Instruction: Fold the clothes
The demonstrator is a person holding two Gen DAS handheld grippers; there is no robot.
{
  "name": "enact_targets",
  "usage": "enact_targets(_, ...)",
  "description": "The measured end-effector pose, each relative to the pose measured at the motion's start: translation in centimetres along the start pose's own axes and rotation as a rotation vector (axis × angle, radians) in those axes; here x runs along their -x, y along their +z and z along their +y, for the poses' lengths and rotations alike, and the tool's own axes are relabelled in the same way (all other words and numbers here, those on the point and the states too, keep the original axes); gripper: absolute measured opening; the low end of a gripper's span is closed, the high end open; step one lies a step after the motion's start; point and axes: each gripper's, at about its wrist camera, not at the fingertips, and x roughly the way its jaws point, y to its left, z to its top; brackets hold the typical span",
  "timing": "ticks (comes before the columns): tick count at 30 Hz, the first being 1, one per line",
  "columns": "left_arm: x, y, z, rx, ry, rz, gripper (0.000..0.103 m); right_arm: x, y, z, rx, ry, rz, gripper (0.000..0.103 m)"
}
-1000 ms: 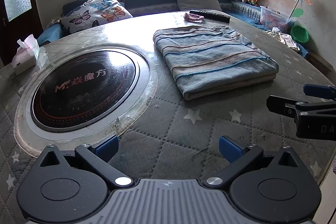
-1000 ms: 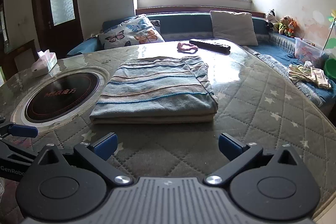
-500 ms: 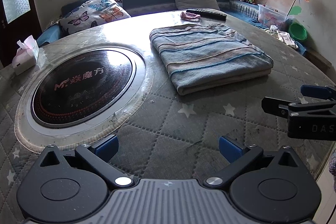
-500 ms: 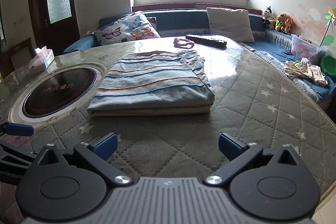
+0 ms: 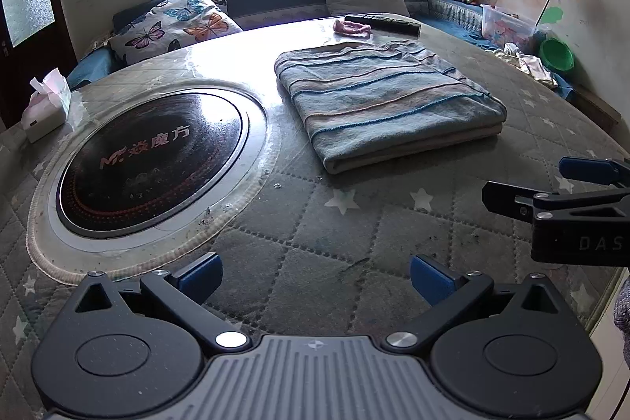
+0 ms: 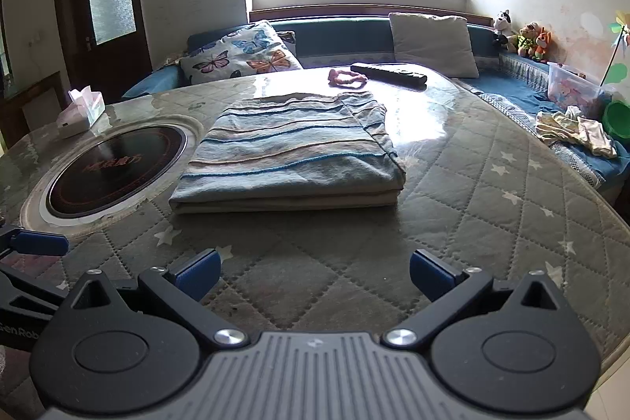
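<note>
Tissue box [image 5: 45, 107]: at the far left edge of the surface [image 5: 299, 231], a tissue sticking up out of it.
Hotplate [image 5: 151, 164]: round black disc set into the left half of the surface, pale ring around it, red lettering on the glass.
Left claw [image 5: 315, 272]: I read it as released, blue-tipped fingers [image 5: 199, 272] spread wide with bare quilted cloth between them; it hovers over the near edge, gripping nothing.
Folded cloth [image 6: 291, 150]: the striped blue-grey piece lies folded flat in a neat rectangle at the middle of the surface, just right of the hotplate and apart from both claws. Several layers show at its near edge.
Pink scrap [image 6: 346, 78]: small bundle near the far edge, beyond the folded cloth.
Remote [image 6: 388, 73]: long dark bar just right of the pink scrap, also at the far edge.
Right claw [image 6: 313, 270]: released as well, fingers wide apart and empty, low over the near edge facing the folded cloth. From the left wrist view I see it side-on by the near right edge.
Loose clothes [image 6: 577, 130]: pale heap on the blue bench beyond the right edge.
</note>
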Motion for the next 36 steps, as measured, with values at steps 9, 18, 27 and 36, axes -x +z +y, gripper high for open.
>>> enact_targets(9,0.09,-0.03,-0.29,-0.006,-0.001,0.002,0.103,0.12,0.03,-0.03,-0.003,0.000,-0.004,0.103)
enact_targets(18,0.24,0.03,-0.46,-0.009,-0.001,0.001,0.103,0.33,0.01,-0.18,-0.005,-0.005,-0.007,0.103)
enact_targets(27,0.25,0.09,-0.41,-0.008,-0.002,0.002,0.103,0.27,0.04,0.01,0.000,-0.008,-0.007,0.103)
enact_targets(36,0.19,0.08,-0.43,-0.009,-0.002,0.003,0.103,0.24,0.06,0.00,-0.001,-0.009,-0.005,0.103)
